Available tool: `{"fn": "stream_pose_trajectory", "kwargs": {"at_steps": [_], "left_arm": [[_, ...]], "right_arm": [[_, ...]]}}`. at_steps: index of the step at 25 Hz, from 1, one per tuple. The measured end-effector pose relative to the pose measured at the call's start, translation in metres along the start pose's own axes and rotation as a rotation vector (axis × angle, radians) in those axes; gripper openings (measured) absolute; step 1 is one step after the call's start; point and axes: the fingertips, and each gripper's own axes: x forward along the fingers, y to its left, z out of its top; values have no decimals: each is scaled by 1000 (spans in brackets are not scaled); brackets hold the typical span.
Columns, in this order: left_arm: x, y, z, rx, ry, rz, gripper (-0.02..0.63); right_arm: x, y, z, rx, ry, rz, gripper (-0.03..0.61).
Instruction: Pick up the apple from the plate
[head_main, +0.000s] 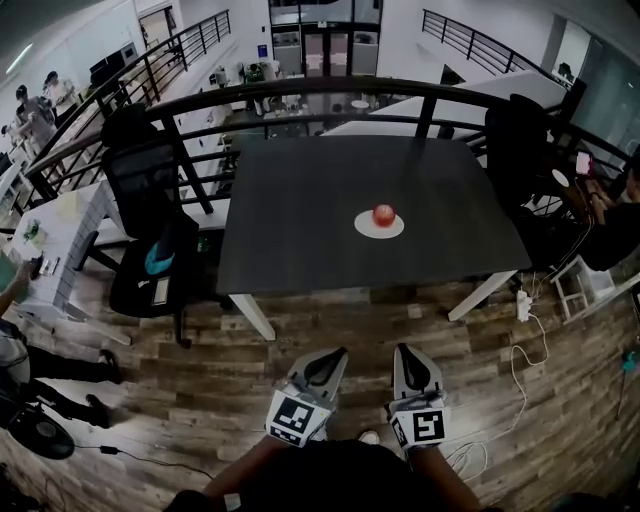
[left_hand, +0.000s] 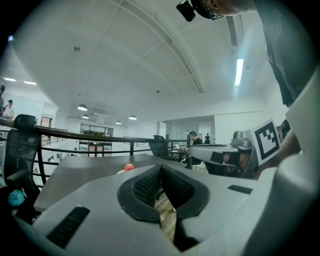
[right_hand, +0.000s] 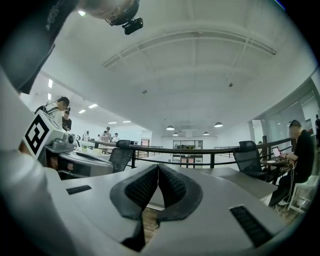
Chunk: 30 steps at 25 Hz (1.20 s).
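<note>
A red apple (head_main: 384, 214) rests on a small white plate (head_main: 366, 229) toward the right half of a dark square table (head_main: 300, 220). The left gripper view catches the apple (left_hand: 129, 167) as a small red spot far off over the table top. Both grippers are held low over the wooden floor, well short of the table's near edge. My left gripper (head_main: 328, 363) is shut with nothing between its jaws, tips touching. My right gripper (head_main: 408, 357) is shut too and holds nothing; it points level at the table. The apple does not show in the right gripper view.
A black railing (head_main: 300, 95) curves behind the table. Black office chairs (head_main: 150, 230) stand at the table's left and another (head_main: 520, 140) at its right. White desks, a person's hands at far right, and cables with a power strip (head_main: 522, 305) lie on the floor.
</note>
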Motion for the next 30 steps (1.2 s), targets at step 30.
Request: {"fn": "stream_pose_trajectory", "kwargs": {"at_steps": [30], "left_arm": [[95, 51, 0, 27, 55, -42, 23]], "right_arm": [[85, -64, -11, 33, -10, 52, 23]]}}
